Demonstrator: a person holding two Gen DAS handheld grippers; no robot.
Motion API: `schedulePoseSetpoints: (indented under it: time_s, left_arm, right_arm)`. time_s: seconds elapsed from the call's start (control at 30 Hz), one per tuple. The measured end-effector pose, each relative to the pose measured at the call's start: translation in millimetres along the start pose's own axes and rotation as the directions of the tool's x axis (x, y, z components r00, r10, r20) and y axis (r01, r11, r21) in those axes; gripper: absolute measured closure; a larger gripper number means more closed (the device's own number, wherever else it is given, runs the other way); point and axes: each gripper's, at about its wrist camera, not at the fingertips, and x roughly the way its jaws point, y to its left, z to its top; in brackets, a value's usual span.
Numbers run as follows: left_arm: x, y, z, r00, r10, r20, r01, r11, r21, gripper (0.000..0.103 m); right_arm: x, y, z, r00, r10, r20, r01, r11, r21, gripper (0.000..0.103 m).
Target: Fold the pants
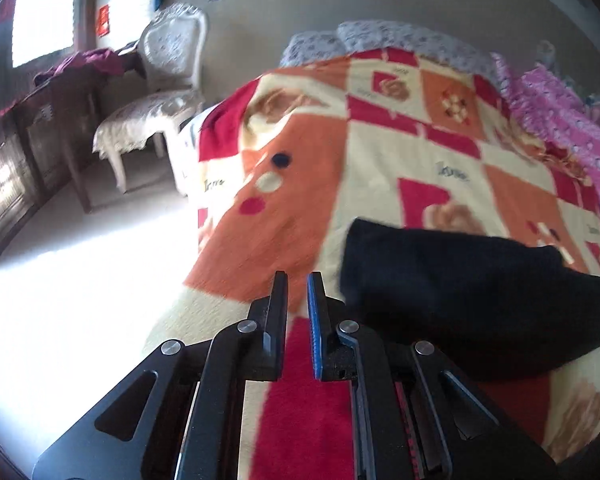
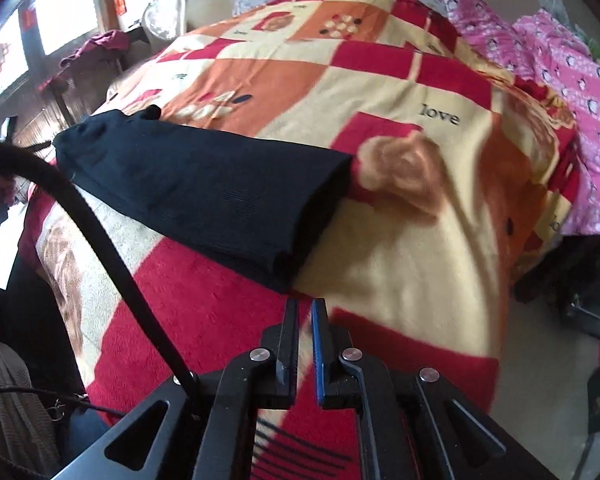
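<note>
Black pants (image 2: pixel 204 184) lie folded in a flat, long bundle across the patterned blanket (image 2: pixel 400 216) on the bed. In the left wrist view the pants (image 1: pixel 460 292) sit just to the right of my left gripper (image 1: pixel 298 280), which is shut with nothing between its fingers and hovers over the blanket (image 1: pixel 292 184) near the bed's left edge. My right gripper (image 2: pixel 305 306) is shut and empty too, hanging just in front of the near right corner of the pants, apart from the fabric.
A white upholstered chair (image 1: pixel 160 92) and a dark wooden table (image 1: pixel 52 120) with a maroon cloth stand left of the bed. A pink patterned quilt (image 2: pixel 572 96) lies along the bed's right side. A black cable (image 2: pixel 100 240) arcs from my right gripper. Bright floor (image 1: pixel 60 280) lies beside the bed.
</note>
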Motion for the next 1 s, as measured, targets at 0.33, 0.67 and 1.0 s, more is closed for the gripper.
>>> schedulePoseSetpoints:
  time_s: [0.33, 0.67, 1.0]
  left_arm:
    - [51.6, -94.1, -14.0, 0.993, -0.03, -0.113, 0.045, 0.99, 0.136, 0.092]
    - [61.4, -51.9, -60.1, 0.995, -0.076, -0.063, 0.08, 0.995, 0.057, 0.091]
    - [22.4, -65.6, -23.1, 0.999, -0.032, 0.031, 0.031, 0.999, 0.011, 0.091]
  right_arm:
    - [-42.8, 32.9, 81.6, 0.972, -0.065, 0.225, 0.044, 0.994, 0.097, 0.053]
    - [56.9, 66.2, 61.8, 0.999, -0.037, 0.041, 0.035, 0.999, 0.036, 0.038]
    - [38.3, 61.9, 60.5, 0.999, 0.023, 0.025, -0.024, 1.0, 0.019, 0.04]
